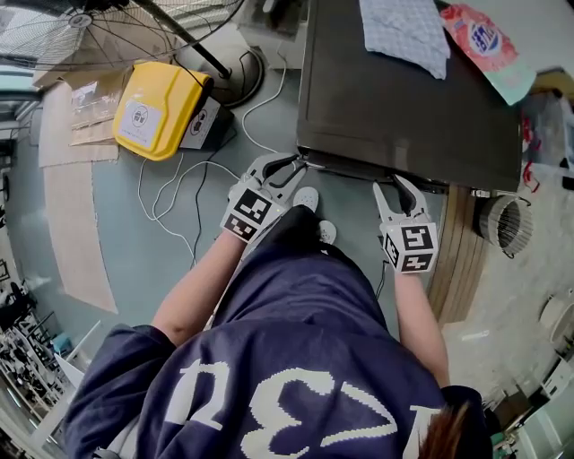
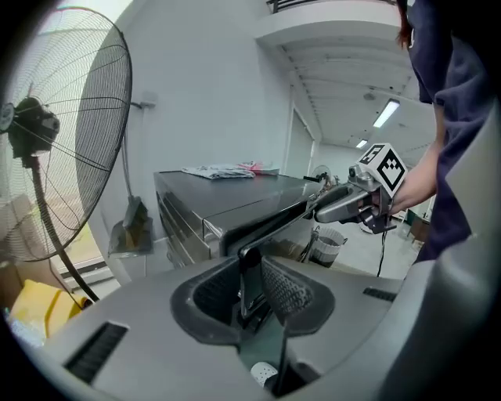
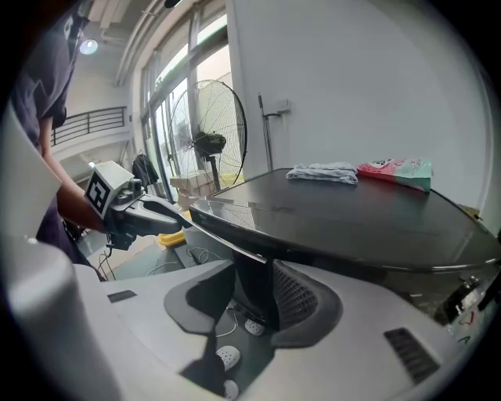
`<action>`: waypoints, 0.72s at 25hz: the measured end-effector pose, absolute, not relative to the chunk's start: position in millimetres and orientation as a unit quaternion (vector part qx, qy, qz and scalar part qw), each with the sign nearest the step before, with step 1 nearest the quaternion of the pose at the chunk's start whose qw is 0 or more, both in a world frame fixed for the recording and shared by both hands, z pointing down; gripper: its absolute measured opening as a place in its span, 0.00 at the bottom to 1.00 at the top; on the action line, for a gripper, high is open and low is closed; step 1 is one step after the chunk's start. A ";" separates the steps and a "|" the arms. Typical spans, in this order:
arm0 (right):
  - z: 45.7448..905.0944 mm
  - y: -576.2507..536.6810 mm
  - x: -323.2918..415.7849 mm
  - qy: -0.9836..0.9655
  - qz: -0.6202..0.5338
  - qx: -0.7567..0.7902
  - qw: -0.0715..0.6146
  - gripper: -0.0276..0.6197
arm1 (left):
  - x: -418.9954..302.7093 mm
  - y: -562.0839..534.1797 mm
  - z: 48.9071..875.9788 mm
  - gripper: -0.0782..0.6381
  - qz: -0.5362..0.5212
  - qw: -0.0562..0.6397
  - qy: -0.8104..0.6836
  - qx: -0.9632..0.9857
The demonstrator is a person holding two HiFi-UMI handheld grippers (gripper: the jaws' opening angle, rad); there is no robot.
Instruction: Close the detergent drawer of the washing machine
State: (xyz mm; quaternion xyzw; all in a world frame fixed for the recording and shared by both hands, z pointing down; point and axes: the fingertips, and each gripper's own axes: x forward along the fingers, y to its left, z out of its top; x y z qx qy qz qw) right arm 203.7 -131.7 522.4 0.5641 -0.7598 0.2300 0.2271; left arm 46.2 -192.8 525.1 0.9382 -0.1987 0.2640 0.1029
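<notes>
The washing machine (image 1: 404,99) is a dark grey box seen from above. A dark front panel (image 1: 359,172) runs along its near top edge; I cannot tell whether it is the detergent drawer. My left gripper (image 1: 294,164) meets this panel at its left corner. My right gripper (image 1: 397,186) meets it further right. In the left gripper view a dark upright plate (image 2: 250,274) stands between the pads of the left gripper (image 2: 254,294), and the pads seem to press on it. In the right gripper view the right gripper (image 3: 254,301) holds a similar dark piece (image 3: 252,282) under the top's lip.
A folded cloth (image 1: 404,31) and a red-and-green detergent pouch (image 1: 489,45) lie on the machine. A standing fan (image 1: 81,27), a yellow case (image 1: 157,108) and white cables (image 1: 179,197) are on the floor to the left. The person's white shoes (image 1: 309,197) stand below the panel.
</notes>
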 end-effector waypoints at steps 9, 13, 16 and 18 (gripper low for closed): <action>495.8 -114.9 209.2 -0.766 0.195 0.577 0.205 0.07 | 34.1 -186.1 507.6 0.14 0.248 0.099 -0.232 0.935; 512.2 -112.2 203.2 -0.759 0.215 0.574 0.222 0.07 | 35.9 -182.3 518.9 0.14 0.265 0.099 -0.237 0.930; 522.0 -116.4 204.2 -0.752 0.221 0.577 0.227 0.07 | 40.0 -183.8 526.1 0.14 0.271 0.107 -0.240 0.926; 523.3 -119.6 203.3 -0.751 0.221 0.579 0.228 0.07 | 41.8 -184.4 526.8 0.14 0.270 0.111 -0.245 0.924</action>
